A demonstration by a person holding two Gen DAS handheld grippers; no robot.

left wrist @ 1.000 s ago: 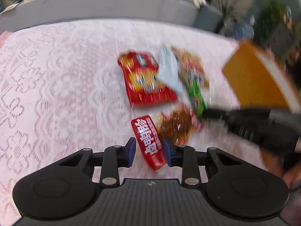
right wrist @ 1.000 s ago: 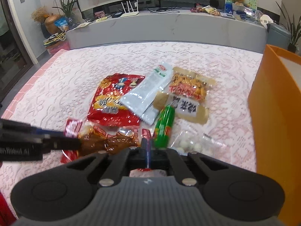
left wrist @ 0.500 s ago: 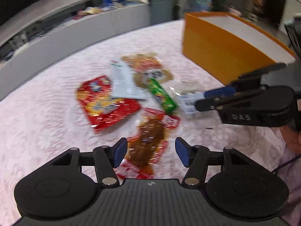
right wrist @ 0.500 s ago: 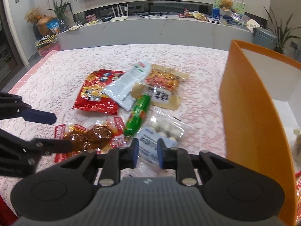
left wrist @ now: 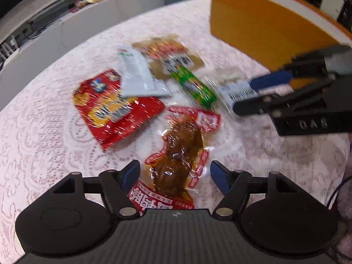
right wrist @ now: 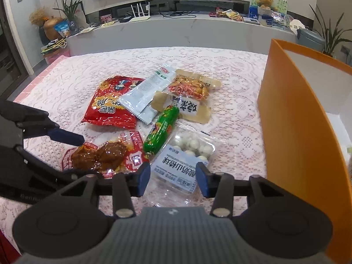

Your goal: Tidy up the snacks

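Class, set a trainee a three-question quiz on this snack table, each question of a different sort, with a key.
1. True or false: the green sausage lies inside the orange box.
2. Which pack lies between the right gripper's fingers? A) red chip bag B) clear pack of white balls C) white sachet
3. Fill in: the left gripper straddles the pack of brown ____.

Key
1. False; it lies on the lace cloth, outside the box.
2. B; the jaws are opening, pads clear of it.
3. Meat; those jaws are opening too, not pressing it.
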